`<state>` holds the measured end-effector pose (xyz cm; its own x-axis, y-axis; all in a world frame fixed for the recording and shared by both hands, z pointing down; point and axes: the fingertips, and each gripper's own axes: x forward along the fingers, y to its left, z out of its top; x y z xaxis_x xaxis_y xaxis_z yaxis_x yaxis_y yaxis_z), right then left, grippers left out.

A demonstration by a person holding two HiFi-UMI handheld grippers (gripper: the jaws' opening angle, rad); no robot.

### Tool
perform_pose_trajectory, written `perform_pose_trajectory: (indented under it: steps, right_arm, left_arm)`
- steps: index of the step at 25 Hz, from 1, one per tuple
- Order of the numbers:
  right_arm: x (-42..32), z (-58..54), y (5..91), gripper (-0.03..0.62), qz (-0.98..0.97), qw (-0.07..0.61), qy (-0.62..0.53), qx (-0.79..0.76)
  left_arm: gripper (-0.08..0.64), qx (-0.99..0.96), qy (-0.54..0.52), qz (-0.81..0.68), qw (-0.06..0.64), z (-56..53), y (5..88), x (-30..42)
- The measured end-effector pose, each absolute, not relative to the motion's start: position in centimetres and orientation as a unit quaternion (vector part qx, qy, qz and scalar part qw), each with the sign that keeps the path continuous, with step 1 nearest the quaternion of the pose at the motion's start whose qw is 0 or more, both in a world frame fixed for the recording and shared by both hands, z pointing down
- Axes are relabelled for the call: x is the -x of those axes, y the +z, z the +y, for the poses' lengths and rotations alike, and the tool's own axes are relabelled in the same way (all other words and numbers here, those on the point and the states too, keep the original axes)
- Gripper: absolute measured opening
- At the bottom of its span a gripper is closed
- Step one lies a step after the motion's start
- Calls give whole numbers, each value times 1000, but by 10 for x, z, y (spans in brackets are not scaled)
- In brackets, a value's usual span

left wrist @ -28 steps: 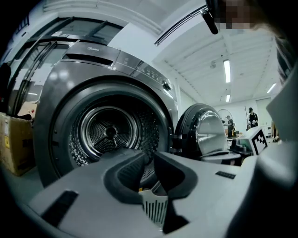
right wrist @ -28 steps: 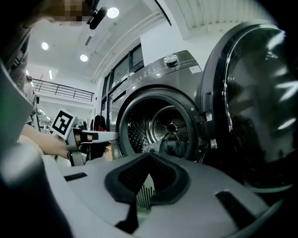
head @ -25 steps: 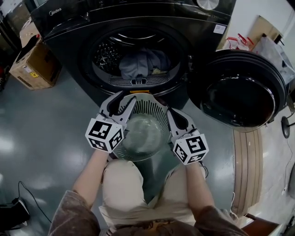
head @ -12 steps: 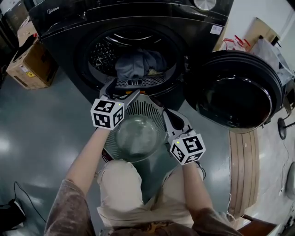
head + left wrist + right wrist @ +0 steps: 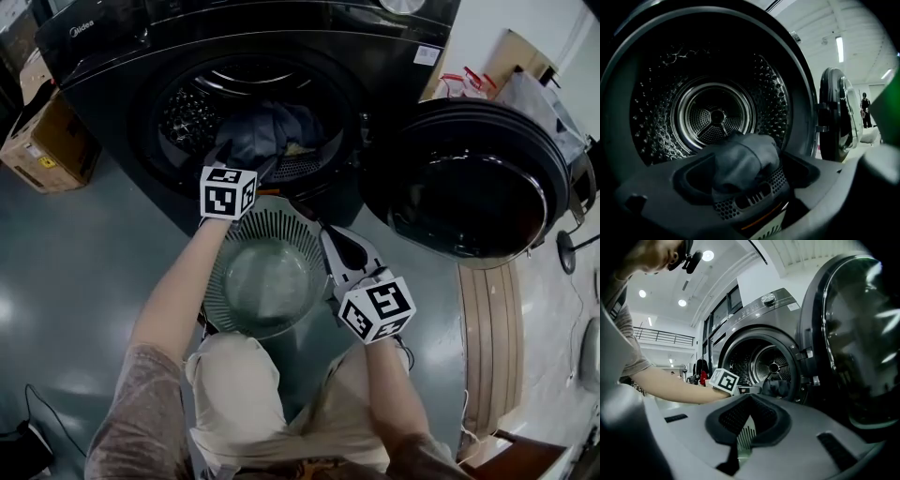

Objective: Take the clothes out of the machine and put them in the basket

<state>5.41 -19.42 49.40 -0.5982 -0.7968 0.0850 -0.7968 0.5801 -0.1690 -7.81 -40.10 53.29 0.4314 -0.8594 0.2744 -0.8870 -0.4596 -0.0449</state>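
While the left gripper (image 5: 242, 161) reaches into the mouth of the washing machine (image 5: 112, 66), the right gripper (image 5: 328, 239) hangs lower, over the basket (image 5: 281, 225).

- Far left, head view: cardboard box (image 5: 42, 141) on the grey floor, beside the machine.
- Machine: dark front loader; perforated drum (image 5: 715, 117) visible through the opening.
- Clothes (image 5: 267, 131): dark grey bundle heaped at the front lip of the drum, resting on the slotted grille (image 5: 750, 199) at the bottom of the opening. All of it is inside the machine.
- Left gripper, own view: the jaws are spread wide, one to each side of the grey bundle. The cloth sits in the gap and the fingers (image 5: 693, 173) are not pressed into it. Released, not clamping.
- Basket: round and pale, with slatted walls, on the floor directly below the drum opening, between the person's knees and the machine. No garment shows inside it.
- Right gripper, own view: fingertips meet and nothing is held. Basket slats show through the small gap behind the tips. Clenched, empty.
- Door (image 5: 469, 187): round, glossy black, swung fully open to the right of the opening.
- Far right: wooden boards (image 5: 492, 347) lying on the floor.
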Motion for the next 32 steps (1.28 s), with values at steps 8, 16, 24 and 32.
perform_pose_trajectory:
  steps: [8, 16, 24, 32]
  right_arm:
    - [-51, -195, 499, -3, 887, -6, -105, 449]
    - [-46, -194, 494, -3, 891, 2, -99, 443]
    - [-58, -198, 496, -3, 883, 19, -113, 456]
    - [-59, -203, 499, -3, 881, 29, -118, 457]
  left_arm:
    - [366, -839, 171, -513, 61, -433, 558, 73]
    - [116, -845, 172, -501, 70, -417, 549, 73]
    - [80, -863, 135, -479, 83, -354, 525, 78]
    - [74, -877, 135, -450, 104, -269, 500, 76]
